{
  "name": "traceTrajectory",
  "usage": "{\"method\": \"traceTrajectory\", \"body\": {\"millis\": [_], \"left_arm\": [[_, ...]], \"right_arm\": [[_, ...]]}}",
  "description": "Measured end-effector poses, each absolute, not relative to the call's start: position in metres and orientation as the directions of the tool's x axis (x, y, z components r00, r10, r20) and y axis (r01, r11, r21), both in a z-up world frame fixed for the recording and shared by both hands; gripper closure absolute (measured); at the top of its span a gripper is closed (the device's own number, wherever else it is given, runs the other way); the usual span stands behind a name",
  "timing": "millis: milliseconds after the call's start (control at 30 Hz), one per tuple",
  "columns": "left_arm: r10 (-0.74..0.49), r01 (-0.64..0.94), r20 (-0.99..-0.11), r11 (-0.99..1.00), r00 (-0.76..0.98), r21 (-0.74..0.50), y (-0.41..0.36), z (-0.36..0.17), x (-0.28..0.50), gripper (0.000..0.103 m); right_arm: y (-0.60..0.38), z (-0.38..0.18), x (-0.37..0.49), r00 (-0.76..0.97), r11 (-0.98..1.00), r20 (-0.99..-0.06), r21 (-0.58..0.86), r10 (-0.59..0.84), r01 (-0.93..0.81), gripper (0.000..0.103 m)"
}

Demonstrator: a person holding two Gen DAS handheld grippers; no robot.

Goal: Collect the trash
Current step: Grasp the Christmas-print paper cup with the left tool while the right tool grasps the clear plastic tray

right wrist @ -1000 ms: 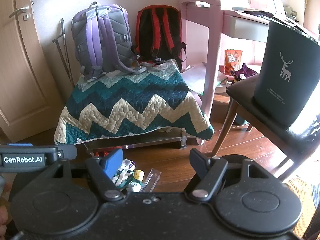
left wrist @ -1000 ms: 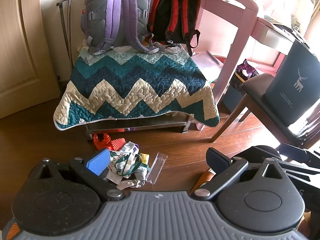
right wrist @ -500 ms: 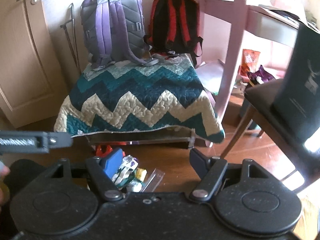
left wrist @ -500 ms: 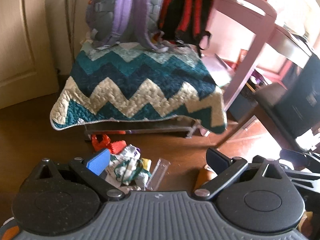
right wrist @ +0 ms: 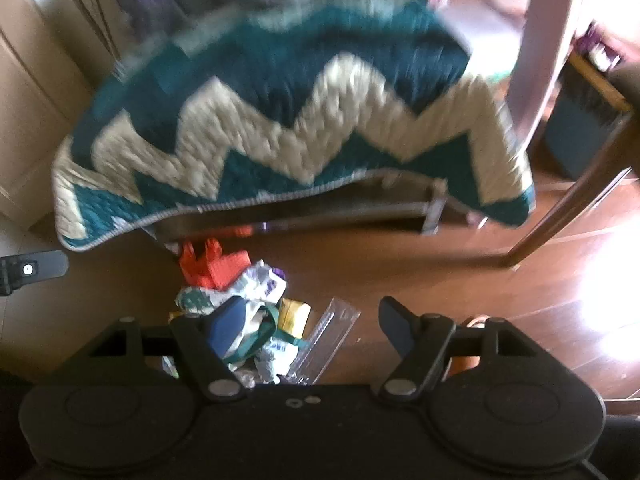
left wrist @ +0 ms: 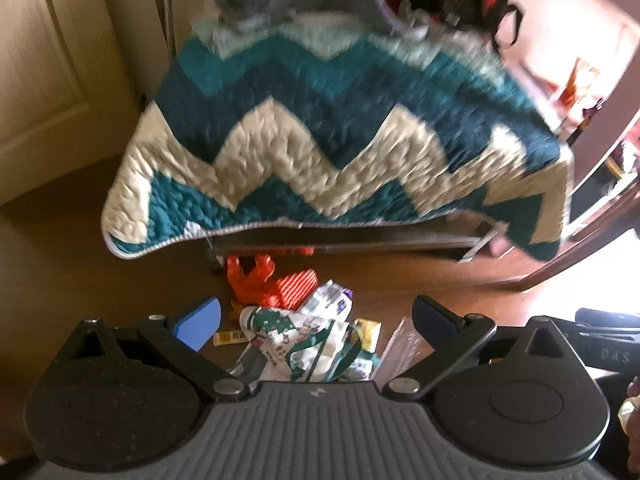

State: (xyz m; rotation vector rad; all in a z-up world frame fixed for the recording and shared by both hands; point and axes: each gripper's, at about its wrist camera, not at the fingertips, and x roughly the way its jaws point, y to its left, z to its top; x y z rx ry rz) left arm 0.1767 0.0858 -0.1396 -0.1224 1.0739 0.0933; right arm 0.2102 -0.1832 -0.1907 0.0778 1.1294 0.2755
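Note:
A pile of trash lies on the wooden floor in front of a low bench: an orange-red crumpled wrapper, white printed wrappers, a yellow packet and a clear plastic strip. My left gripper is open and empty just above the pile. In the right wrist view the same pile lies at lower left, with the orange-red wrapper and clear strip. My right gripper is open and empty above it.
A teal and cream zigzag quilt drapes over the low bench, backpacks on top. A cream door stands at left. A pink desk leg and a wooden chair leg stand at right.
Both grippers have tilted down and moved closer to the floor and the trash pile, which now sits between the fingers. Both stay open.

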Motion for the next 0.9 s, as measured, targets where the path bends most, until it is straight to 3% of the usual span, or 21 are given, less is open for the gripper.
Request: {"method": "traceTrajectory", "body": {"millis": [167,400,667,900], "left_arm": [[0.021,-0.239,-0.946,0.969,0.323,-0.06,0.103,-0.209,0.224,0.0],[-0.069,-0.467,-0.994,0.879,0.081,-0.099,0.131,-0.329,0.269,0.0],[-0.148,-0.65,-0.989,0.753,-0.025,-0.096,0.157,-0.43,0.281,0.0],[-0.198,-0.718,-0.979,0.689,-0.058,-0.097,0.163,-0.474,0.281,0.0]], "right_arm": [[-0.171,-0.26,0.257,0.314,0.975,-0.924,0.186,0.216,-0.122,0.03],[-0.164,-0.362,0.294,0.149,0.979,-0.968,0.203,0.2,0.005,0.03],[-0.165,-0.443,0.305,0.012,0.974,-0.977,0.215,0.214,0.072,0.032],[-0.156,-0.491,0.308,-0.048,0.981,-0.982,0.181,0.184,0.073,0.033]]}}
